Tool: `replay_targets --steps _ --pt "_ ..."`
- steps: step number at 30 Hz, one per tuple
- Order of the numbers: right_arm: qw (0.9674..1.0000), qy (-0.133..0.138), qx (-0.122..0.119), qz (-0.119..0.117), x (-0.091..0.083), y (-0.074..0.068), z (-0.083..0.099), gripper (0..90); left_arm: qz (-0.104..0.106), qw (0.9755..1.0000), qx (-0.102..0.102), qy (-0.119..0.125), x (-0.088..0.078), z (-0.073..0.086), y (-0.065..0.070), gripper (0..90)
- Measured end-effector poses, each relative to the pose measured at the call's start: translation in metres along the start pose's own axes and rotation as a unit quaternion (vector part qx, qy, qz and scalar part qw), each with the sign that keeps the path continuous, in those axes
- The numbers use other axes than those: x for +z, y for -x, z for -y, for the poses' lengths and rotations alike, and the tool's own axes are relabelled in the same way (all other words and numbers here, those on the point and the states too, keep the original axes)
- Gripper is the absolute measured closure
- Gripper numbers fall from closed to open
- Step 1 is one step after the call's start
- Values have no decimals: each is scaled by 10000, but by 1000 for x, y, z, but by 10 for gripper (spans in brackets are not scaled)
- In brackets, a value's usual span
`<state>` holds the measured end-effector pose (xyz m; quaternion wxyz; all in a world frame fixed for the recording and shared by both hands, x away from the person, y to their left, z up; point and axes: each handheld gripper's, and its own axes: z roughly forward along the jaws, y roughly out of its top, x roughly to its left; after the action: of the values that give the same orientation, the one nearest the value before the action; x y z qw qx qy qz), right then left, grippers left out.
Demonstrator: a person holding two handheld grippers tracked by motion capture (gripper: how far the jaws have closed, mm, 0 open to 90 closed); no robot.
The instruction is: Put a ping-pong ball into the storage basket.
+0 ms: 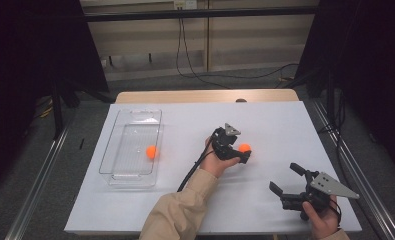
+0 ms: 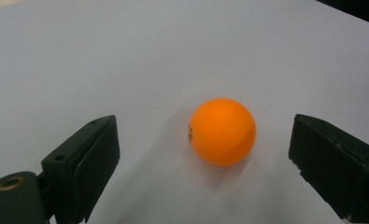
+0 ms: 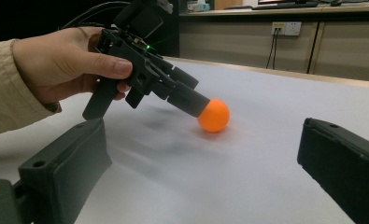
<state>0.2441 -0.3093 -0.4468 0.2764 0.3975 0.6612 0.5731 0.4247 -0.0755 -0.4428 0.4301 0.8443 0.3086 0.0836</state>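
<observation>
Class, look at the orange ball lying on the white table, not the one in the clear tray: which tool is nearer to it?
Left. The left tool has the ball between its open jaws, not yet gripped. The right tool sits open near the table's front right corner, well apart from it.

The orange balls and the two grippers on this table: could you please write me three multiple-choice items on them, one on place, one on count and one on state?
1. Where does the ball near the left gripper lie?
A. between its jaws on the white table
B. in the container
C. on the floor

2. How many orange balls are in the high view?
A. one
B. two
C. four

3. How do the right gripper's jaws stand?
A. shut on a ball
B. shut on a cable
C. open, with nothing between them

Answers: 1 A, the near ball rests on the white table between the jaws, touching neither. 2 B, one ball is at the left gripper and the far ball is in the clear plastic container. 3 C, the jaws are wide apart over the bare table.
</observation>
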Motion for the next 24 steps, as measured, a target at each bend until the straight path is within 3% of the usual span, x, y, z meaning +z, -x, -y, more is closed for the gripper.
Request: replay_targets --steps 24 --pt "10000 14 43 -14 0 -1 0 11 170 9996 221 -35 14 1 4 350"
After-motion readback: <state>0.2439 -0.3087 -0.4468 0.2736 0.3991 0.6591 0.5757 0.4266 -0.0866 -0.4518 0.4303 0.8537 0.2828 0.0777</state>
